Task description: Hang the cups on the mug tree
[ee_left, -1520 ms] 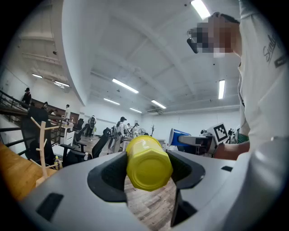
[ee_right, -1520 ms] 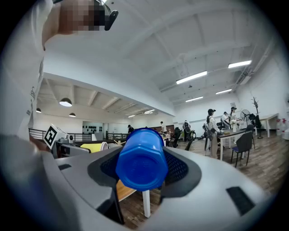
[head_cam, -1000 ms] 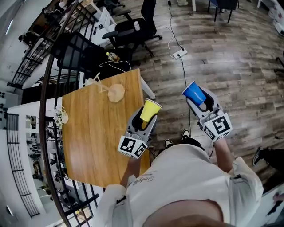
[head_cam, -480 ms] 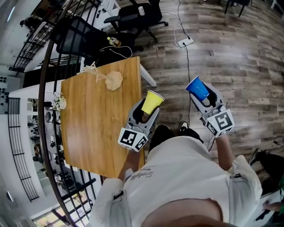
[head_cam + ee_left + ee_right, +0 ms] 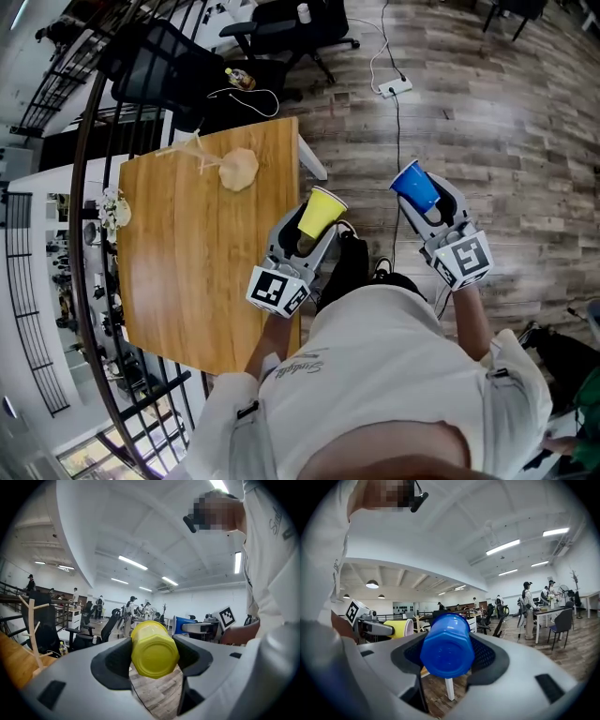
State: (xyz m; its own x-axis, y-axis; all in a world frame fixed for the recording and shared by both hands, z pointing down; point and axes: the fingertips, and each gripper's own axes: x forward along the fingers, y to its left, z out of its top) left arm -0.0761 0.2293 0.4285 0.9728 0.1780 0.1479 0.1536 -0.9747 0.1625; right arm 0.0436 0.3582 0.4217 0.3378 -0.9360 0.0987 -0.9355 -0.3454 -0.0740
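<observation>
My left gripper (image 5: 302,240) is shut on a yellow cup (image 5: 320,212), which lies level with its mouth pointing forward, at the wooden table's right edge. In the left gripper view the yellow cup (image 5: 153,649) sits base-first between the jaws. My right gripper (image 5: 429,208) is shut on a blue cup (image 5: 413,187) over the floor, to the right of the table; the blue cup (image 5: 447,645) fills the jaws of the right gripper view. The wooden mug tree (image 5: 221,167) stands on the far part of the table (image 5: 187,262), well ahead of both cups, and the mug tree (image 5: 33,630) shows at left.
A black railing (image 5: 89,234) curves along the table's left side. Office chairs (image 5: 300,23) and a power strip with its cable (image 5: 392,89) lie on the wood floor beyond. A small white bunch (image 5: 111,208) rests at the table's left edge. People stand far off.
Both grippers with their cups have shifted slightly forward and lower, and the view has drifted, so the table and mug tree sit a bit further left and higher.
</observation>
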